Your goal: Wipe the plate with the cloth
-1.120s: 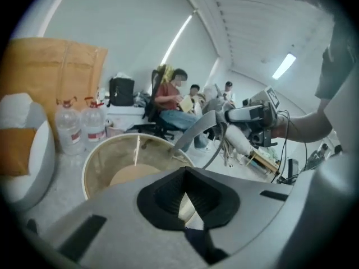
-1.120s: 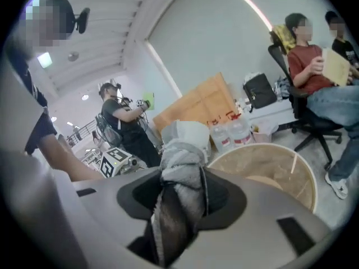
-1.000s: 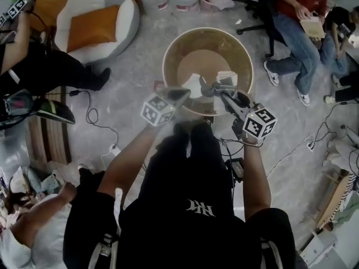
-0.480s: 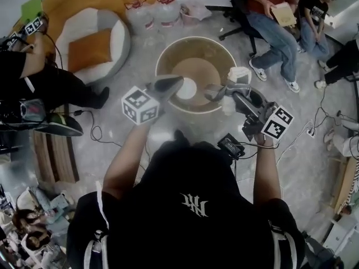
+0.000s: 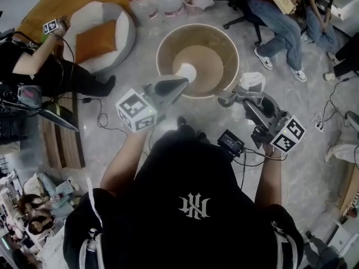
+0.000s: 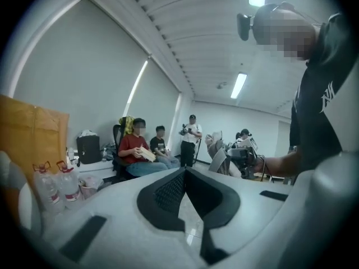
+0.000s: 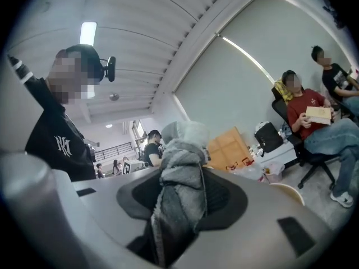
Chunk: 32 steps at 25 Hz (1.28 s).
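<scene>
Right gripper (image 5: 231, 97) is clamping cloth (image 7: 182, 167), left gripper (image 5: 183, 82) sitting closed, empty; wiping is pending, and cloth needs bringing onto plate (image 5: 187, 72).

The plate (image 5: 186, 72) lies on the round table (image 5: 224, 38), just ahead of the left gripper (image 5: 180, 83). The cloth (image 5: 252, 82) sits between the right gripper's (image 5: 229, 97) jaws, beside the table.

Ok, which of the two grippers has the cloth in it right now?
The right gripper: a grey cloth is pinched between its jaws. The left gripper has its jaws together on nothing.
</scene>
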Motion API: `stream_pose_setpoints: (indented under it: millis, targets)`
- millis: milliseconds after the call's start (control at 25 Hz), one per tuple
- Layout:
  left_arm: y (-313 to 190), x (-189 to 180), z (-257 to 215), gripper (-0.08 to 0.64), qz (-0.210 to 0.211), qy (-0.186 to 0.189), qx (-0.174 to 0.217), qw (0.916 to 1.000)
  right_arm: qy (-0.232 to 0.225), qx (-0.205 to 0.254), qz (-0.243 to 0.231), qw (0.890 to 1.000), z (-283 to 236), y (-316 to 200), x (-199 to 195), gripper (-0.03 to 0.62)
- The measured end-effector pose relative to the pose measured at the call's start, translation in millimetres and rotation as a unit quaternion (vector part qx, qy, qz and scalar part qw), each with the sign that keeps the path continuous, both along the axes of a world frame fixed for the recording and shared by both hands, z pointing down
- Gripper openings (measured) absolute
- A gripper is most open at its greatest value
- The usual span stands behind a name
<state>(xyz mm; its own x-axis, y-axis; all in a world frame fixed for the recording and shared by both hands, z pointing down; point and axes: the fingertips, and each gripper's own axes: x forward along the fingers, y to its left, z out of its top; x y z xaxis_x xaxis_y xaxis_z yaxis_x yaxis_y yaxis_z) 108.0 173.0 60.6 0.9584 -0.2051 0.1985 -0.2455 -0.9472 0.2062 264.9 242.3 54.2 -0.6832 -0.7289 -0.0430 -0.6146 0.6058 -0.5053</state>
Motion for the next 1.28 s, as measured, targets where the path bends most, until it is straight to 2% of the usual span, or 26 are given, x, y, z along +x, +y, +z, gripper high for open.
stream_pose_setpoints:
  millis: [120, 360, 560, 720, 800, 920, 1040, 1160, 1280]
  targets:
    - [24, 2, 9, 0.005, 0.002, 0.003, -0.002, 1.0000, -0.021, 0.005, -0.002, 1.000, 13, 18, 8, 0.160]
    - [52, -1, 40, 0.005, 0.028, 0.008, -0.019, 0.9994, -0.052, 0.001, -0.009, 0.999, 52, 28, -17, 0.160]
    - [98, -15, 25, 0.005, 0.081, 0.029, -0.035, 0.9957, -0.077, -0.002, -0.027, 0.997, 28, 71, -70, 0.160]
    - [105, -30, 2, 0.005, 0.113, 0.077, -0.042, 0.9897, -0.074, 0.012, -0.004, 0.997, 4, 80, -101, 0.160]
    - [114, -42, -7, 0.006, 0.132, 0.089, -0.037, 0.9866, -0.079, 0.008, 0.003, 0.997, -3, 87, -121, 0.160]
    - [137, -72, -5, 0.006, 0.166, 0.083, -0.036, 0.9820, -0.052, -0.006, -0.006, 0.999, -4, 101, -165, 0.160]
    - [153, -109, 15, 0.006, 0.189, 0.072, -0.063, 0.9773, -0.009, -0.014, -0.014, 1.000, 1, 117, -206, 0.160]
    - [160, -135, 39, 0.006, 0.210, 0.059, -0.089, 0.9717, -0.017, -0.014, -0.003, 1.000, 4, 130, -228, 0.160]
    - [156, -142, 64, 0.006, 0.218, 0.026, -0.126, 0.9675, -0.034, -0.033, 0.009, 0.999, 10, 133, -238, 0.160]
